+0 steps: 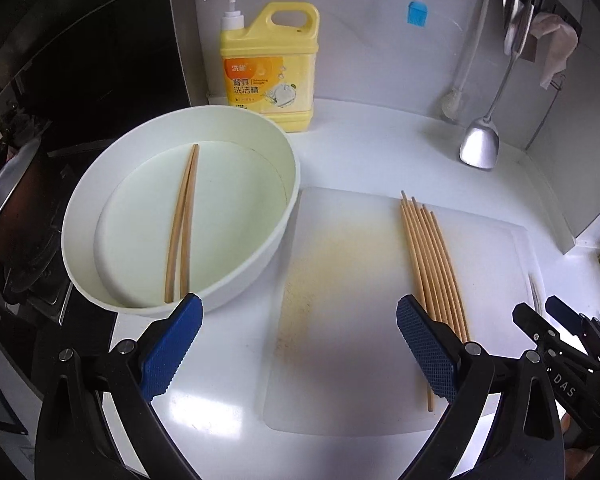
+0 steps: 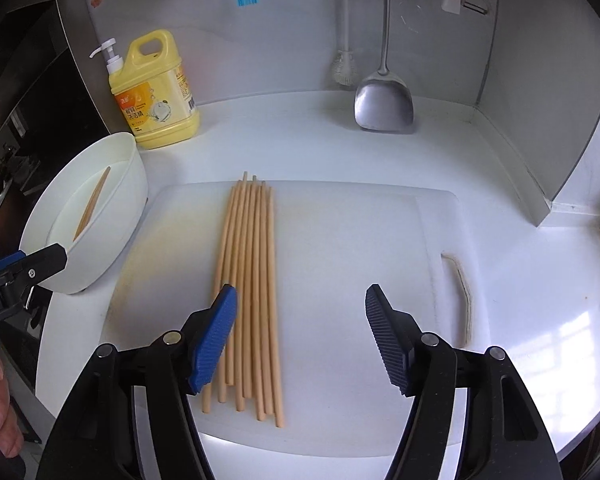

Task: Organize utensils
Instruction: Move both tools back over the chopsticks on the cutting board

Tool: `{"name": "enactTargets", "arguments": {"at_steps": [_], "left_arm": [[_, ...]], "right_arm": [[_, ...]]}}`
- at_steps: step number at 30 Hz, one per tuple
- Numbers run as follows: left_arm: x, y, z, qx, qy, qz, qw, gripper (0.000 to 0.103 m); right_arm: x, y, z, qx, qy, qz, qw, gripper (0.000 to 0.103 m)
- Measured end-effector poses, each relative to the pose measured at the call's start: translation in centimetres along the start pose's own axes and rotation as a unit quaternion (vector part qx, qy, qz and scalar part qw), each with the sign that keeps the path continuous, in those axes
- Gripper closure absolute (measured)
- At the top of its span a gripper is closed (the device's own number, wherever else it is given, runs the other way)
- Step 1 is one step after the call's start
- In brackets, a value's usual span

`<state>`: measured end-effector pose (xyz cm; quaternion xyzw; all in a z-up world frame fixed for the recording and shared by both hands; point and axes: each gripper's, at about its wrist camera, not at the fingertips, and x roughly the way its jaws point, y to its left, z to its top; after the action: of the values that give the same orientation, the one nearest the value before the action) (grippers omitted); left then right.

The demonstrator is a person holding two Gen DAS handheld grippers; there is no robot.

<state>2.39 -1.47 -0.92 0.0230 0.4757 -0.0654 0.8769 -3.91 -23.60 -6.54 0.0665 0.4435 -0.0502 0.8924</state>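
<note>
My left hand-held gripper (image 1: 300, 344) and right hand-held gripper (image 2: 300, 336) both gape wide, holding nothing. Two chopsticks (image 1: 182, 224) lie in the white basin (image 1: 80, 208) at the desk's left edge; the loose bundle of chopsticks (image 2: 252, 280) lies on the cutting board (image 2: 360, 240) beside it.

We see pale matt wood in the chopsticks (image 2: 252, 280) just ahead of our right claw (image 2: 300, 336), lying on a translucent plastic cutting board (image 2: 360, 240) (stained yellowish and scuffed toward its left). Left of it sits a smooth, glossy white plastic tub (image 1: 260, 240). Farther ahead, a brushed-metal spatula (image 2: 384, 108) and a shiny yellow plastic detergent jug (image 2: 160, 96) stand on the glossy white counter (image 2: 280, 140).
</note>
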Motion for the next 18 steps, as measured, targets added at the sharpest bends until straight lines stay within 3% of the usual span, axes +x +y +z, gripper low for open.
{"name": "enactTargets", "arguments": {"at_steps": [3, 8, 13, 18], "left_arm": [[0.3, -1.4, -0.6, 0.017, 0.002, 0.005, 0.9998, 0.007], [2.3, -2.2, -1.7, 0.013, 0.003, -0.025, 0.9996, 0.007], [4.3, -2.9, -2.5, 0.012, -0.024, -0.017, 0.9995, 0.007], [6.0, -4.0, -3.3, 0.015, -0.029, -0.037, 0.9988, 0.007]], "right_arm": [[1.0, -0.6, -0.5, -0.001, 0.006, 0.002, 1.0, 0.039], [4.0, -0.9, -1.5, 0.003, 0.008, -0.002, 1.0, 0.039], [5.2, -0.3, -1.4, -0.003, -0.012, 0.002, 1.0, 0.039], [5.5, -0.6, -1.5, 0.0, -0.03, 0.002, 1.0, 0.039]]}}
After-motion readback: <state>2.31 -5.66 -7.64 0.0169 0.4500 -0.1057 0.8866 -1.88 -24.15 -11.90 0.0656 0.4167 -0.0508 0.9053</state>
